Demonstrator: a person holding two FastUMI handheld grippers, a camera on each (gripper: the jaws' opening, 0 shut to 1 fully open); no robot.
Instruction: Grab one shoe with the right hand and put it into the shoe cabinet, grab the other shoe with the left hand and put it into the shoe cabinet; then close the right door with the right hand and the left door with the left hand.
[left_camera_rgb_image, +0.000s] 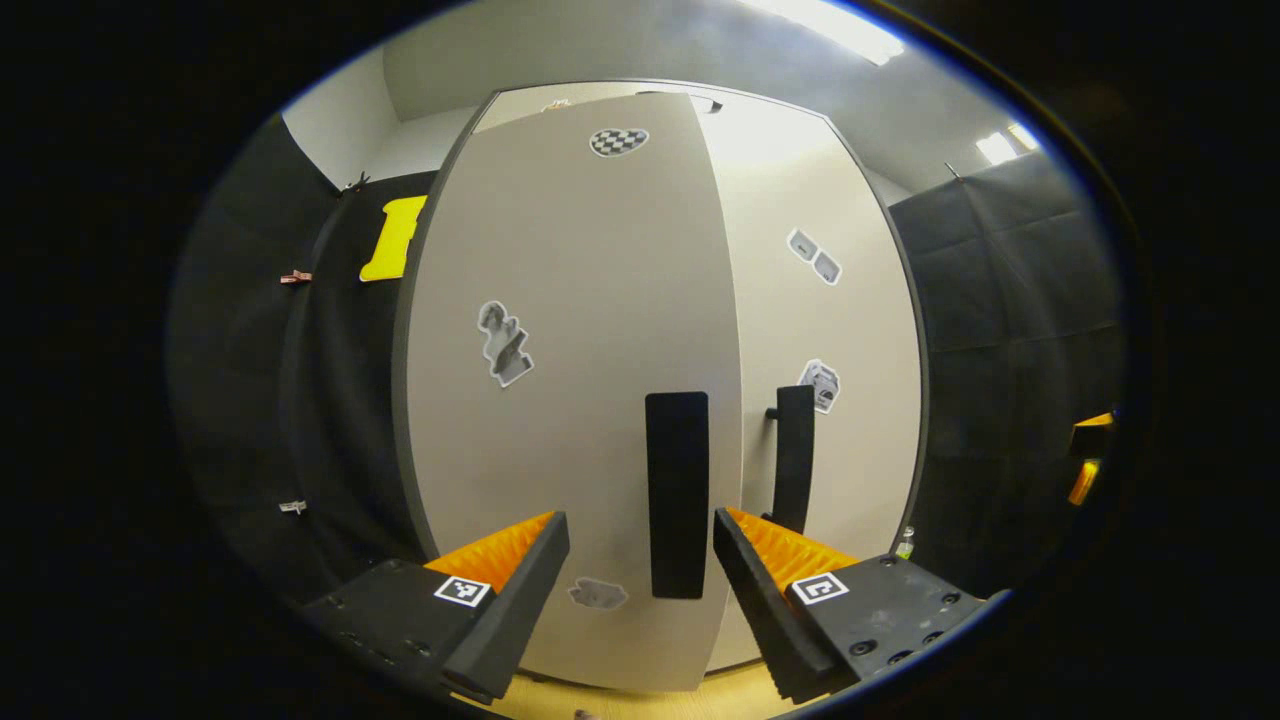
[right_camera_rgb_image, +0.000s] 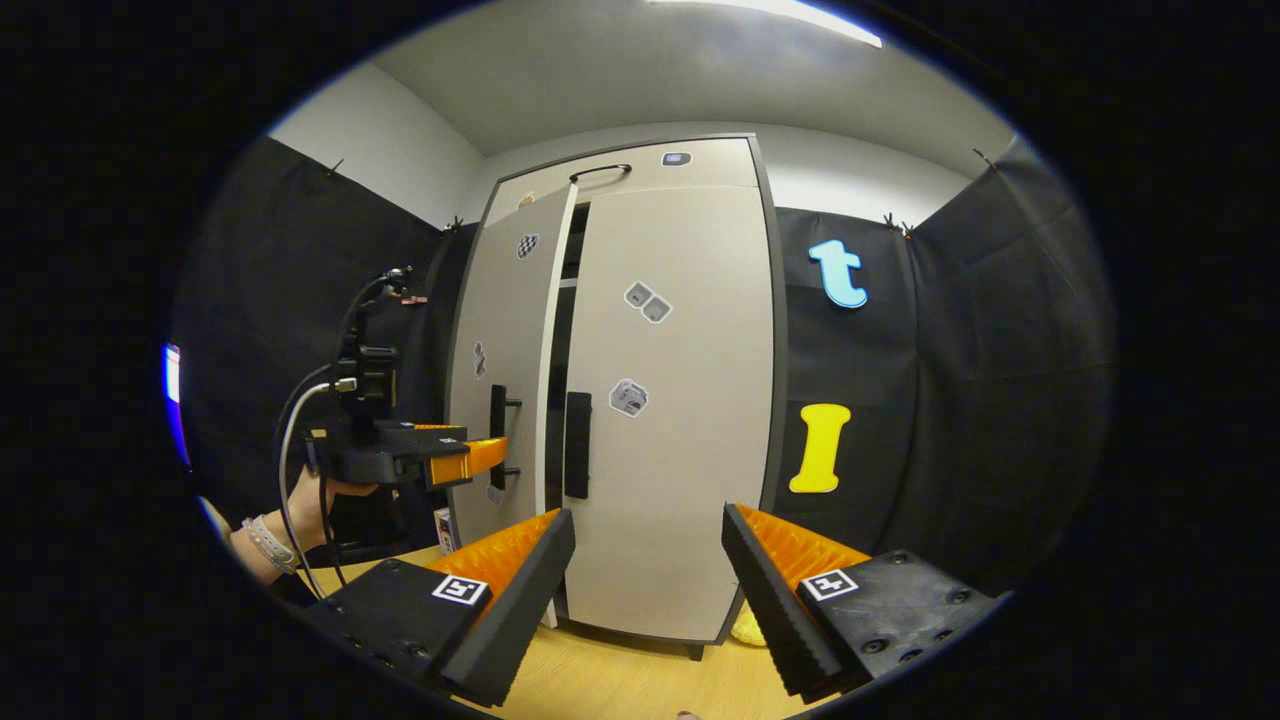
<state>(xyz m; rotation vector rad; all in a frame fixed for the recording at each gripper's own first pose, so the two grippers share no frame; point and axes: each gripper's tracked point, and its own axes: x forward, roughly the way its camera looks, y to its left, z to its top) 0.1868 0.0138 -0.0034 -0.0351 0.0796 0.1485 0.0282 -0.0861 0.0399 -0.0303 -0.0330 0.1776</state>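
In the right gripper view the shoe cabinet stands tall and pale, straight ahead. Its right door lies flush, while its left door stands slightly ajar with a dark gap between them. My left gripper, held by a hand, sits at the left door's black handle. In the left gripper view my left gripper is open close to the left door, its fingers either side of the handle. The right door's handle is just beyond. My right gripper is open, back from the cabinet, holding nothing.
Black cloth walls flank the cabinet on both sides. A wooden floor runs under it. A small yellow item lies by the cabinet's right foot. A little bottle stands low beside the cabinet.
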